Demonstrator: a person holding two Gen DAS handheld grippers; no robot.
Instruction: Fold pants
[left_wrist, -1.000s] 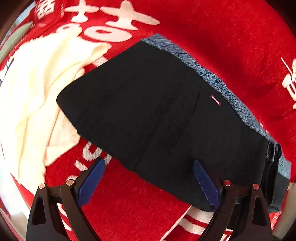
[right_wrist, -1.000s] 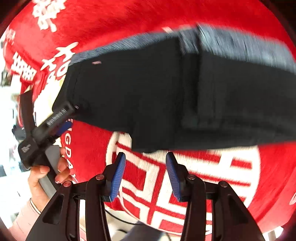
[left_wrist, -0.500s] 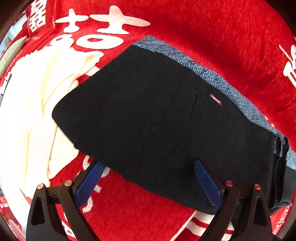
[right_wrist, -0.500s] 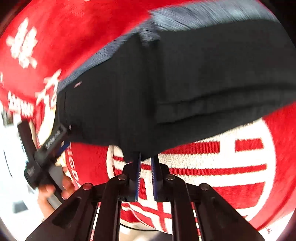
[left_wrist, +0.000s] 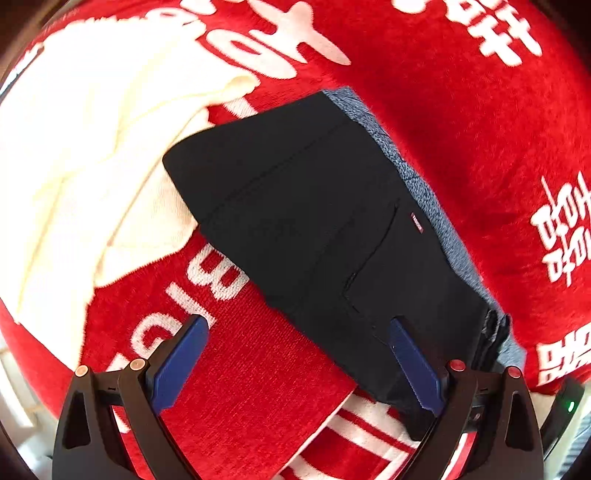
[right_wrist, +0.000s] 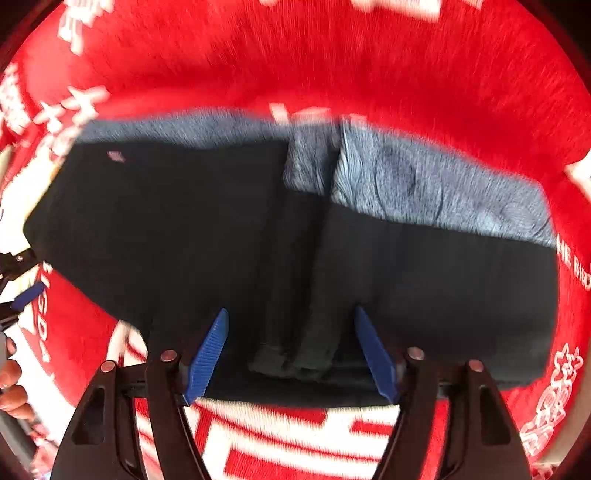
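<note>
My left tongs (left_wrist: 295, 363) gape wide, holding nothing, right pad over the near edge of the folded black pants (left_wrist: 317, 221). My right tongs (right_wrist: 291, 354) are opening above the pants' (right_wrist: 184, 229) near fold, pads not pressing on it. Pants lie on a red blanket (left_wrist: 461, 110), grey lining along the far edge. White cloth (left_wrist: 74, 147) far left.

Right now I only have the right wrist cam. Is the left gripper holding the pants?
Observer: No. The left gripper is open. One finger is over the near edge of the black pants, the other over the red blanket.
Operator: Anything beside the pants on that side?
Observer: Yes, a cream garment lies spread there, and a corner of the pants overlaps its edge.
</note>
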